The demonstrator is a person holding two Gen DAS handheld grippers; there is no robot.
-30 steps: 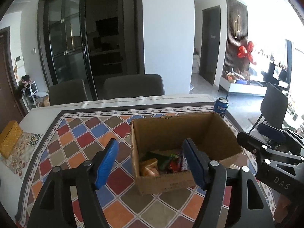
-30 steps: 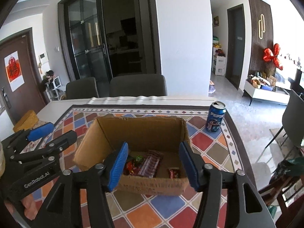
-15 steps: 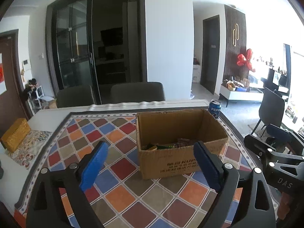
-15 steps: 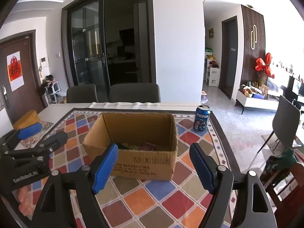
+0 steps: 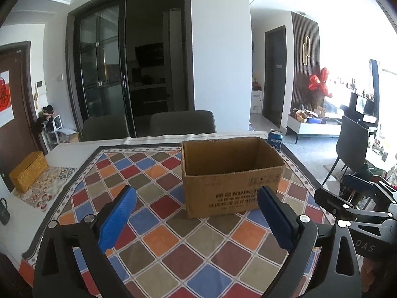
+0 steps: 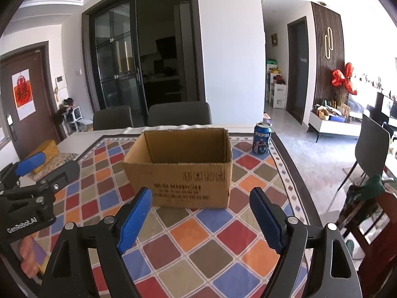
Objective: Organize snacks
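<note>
I see the cardboard box (image 5: 232,173) standing upright on the bench (image 5: 158,236), on a cloth of coloured squares, with its top open. From here I cannot see inside it, so I cannot tell where the snacks lie. In the left wrist view the box is at about 1 o'clock from my left gripper (image 5: 196,216). Its blue jaws have just been opening and now stand wide apart with nothing between them, not touching the box. In the right wrist view the box sits at 12 o'clock, just past my right gripper (image 6: 199,218). Those jaws are also spread apart and hold nothing. A blue Pepsi can (image 6: 261,137) stands at 1 o'clock, near the box's far right corner but apart from it. A yellow woven box (image 5: 28,171) rests at 9 o'clock, well apart.
</note>
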